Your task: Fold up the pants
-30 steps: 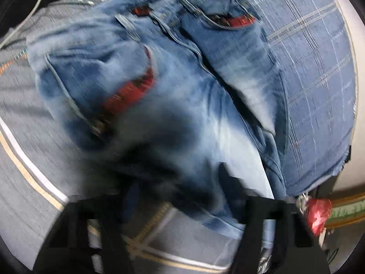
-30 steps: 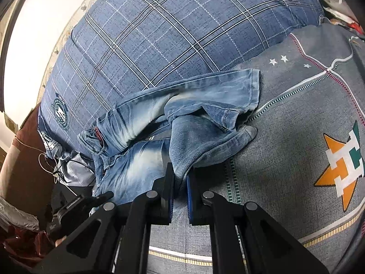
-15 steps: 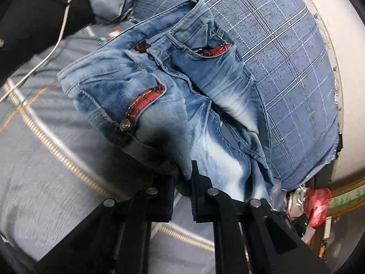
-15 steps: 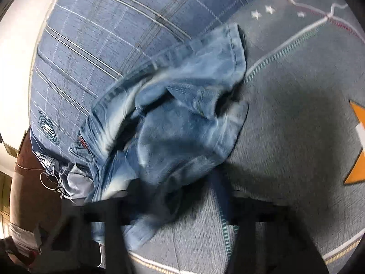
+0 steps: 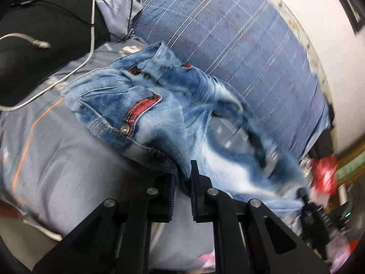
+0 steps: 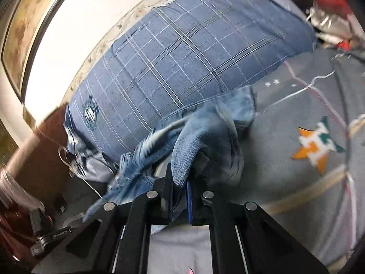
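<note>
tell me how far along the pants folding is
Early. Done: both grips are made; the left gripper and right gripper each have their jaws shut on the jeans. In hand: lifting the bunched denim off the grey bedspread. Left: every fold; the jeans look crumpled against the plaid pillow.

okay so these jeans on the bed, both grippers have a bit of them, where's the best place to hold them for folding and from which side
Probably the waistband of the jeans, near the red-trimmed pocket, coming from the bedspread side. That edge is thick, stitched and lies exposed, while the legs bunch against the plaid pillow. The left gripper and right gripper are each shut on a loose fold of denim.
</note>
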`<action>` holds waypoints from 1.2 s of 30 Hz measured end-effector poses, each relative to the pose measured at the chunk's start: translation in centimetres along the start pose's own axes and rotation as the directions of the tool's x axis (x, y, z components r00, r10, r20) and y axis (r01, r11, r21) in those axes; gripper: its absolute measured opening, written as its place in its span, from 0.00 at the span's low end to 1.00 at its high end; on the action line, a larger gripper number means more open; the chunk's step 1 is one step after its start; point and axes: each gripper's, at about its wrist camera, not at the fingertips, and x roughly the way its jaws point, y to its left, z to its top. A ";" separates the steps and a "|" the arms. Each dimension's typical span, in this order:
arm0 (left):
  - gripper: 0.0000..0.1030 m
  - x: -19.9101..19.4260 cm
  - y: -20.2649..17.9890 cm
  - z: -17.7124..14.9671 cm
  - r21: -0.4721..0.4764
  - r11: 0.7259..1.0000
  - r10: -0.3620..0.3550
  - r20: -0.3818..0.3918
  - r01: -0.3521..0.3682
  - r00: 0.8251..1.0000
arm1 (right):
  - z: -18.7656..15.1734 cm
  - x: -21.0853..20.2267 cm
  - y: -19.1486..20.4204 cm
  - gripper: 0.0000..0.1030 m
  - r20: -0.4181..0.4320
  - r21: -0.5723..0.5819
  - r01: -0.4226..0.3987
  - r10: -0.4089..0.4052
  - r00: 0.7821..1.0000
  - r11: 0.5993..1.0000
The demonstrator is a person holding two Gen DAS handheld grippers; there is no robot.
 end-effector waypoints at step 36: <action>0.74 3.3 -3.2 -3.2 0.047 0.986 -0.149 -0.182 0.160 0.972 | -2.7 -6.4 -9.3 0.08 -0.092 0.266 0.379 -0.368 0.925 0.886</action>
